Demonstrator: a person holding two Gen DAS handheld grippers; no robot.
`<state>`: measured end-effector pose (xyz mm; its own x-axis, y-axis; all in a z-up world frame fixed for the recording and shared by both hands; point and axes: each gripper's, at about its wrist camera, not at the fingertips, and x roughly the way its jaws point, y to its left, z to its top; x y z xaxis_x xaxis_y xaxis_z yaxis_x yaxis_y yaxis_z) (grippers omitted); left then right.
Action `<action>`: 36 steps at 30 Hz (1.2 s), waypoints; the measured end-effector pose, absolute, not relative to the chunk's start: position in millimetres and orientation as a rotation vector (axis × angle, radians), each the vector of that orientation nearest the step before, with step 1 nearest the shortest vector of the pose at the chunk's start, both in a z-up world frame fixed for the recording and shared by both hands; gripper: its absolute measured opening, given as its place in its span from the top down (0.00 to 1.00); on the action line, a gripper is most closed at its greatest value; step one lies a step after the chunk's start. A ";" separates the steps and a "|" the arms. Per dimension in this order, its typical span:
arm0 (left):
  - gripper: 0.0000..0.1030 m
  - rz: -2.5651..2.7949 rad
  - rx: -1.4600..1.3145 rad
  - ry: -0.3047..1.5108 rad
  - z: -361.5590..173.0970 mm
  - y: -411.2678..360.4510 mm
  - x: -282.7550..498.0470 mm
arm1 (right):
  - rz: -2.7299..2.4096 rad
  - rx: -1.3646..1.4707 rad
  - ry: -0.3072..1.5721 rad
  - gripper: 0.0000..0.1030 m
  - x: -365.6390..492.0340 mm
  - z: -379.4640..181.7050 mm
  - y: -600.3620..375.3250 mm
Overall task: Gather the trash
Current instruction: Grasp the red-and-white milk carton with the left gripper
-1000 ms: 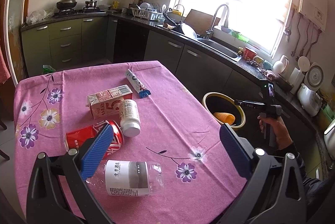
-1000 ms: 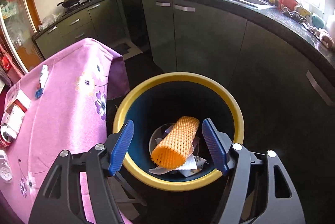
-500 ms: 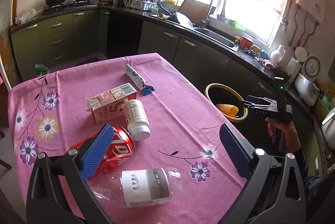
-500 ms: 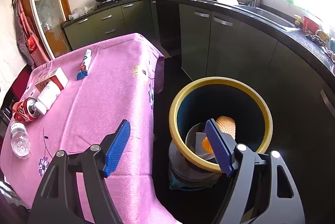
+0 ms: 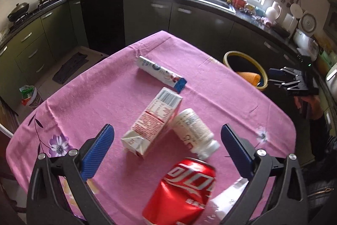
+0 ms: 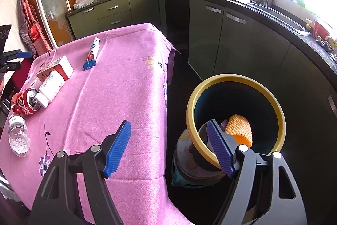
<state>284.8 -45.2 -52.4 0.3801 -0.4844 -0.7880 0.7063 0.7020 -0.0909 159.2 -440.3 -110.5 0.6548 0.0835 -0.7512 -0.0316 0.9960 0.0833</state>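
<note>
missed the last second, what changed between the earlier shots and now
The right tongs pulled back from over the bin toward the table, open and empty. The left tongs, also open, swung over the carton, white bottle and can. The orange net stayed in the bin; the table trash has not moved.

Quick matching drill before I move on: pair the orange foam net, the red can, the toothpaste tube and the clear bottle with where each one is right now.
Things:
1. orange foam net
2. red can
3. toothpaste tube
4. clear bottle

Places:
A. farthest along the pink tablecloth, beyond the milk carton
B. inside the yellow-rimmed bin
C. between the open left gripper fingers
D. near table edge, next to the can

Pairs: 1-B, 2-C, 3-A, 4-D
</note>
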 end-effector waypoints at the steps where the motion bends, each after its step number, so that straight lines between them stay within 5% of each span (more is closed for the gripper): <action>1: 0.06 -0.778 0.306 0.914 -56.1 -45.6 292.0 | 0.065 0.065 0.858 0.28 160.7 -110.9 -438.3; 27: 0.06 -0.957 0.693 0.976 -117.2 -78.5 321.8 | 0.103 0.041 0.939 0.28 181.8 -132.2 -418.0; 29: 0.10 -0.975 0.692 0.984 -118.2 -78.6 319.6 | 0.105 0.037 0.944 0.28 182.3 -134.4 -415.8; 34: 0.60 -0.973 0.664 1.021 -122.1 -74.5 322.8 | 0.112 0.039 0.947 0.28 181.8 -136.4 -413.6; 36: 0.67 -0.969 0.674 1.029 -125.8 -73.9 321.1 | 0.118 0.038 0.948 0.28 181.6 -136.9 -412.3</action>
<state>321.1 -73.9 -125.8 0.1892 -0.3373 -0.9222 0.9004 0.4343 0.0258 181.6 -412.3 -136.9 0.5774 0.1173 -0.8080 -0.0842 0.9929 0.0840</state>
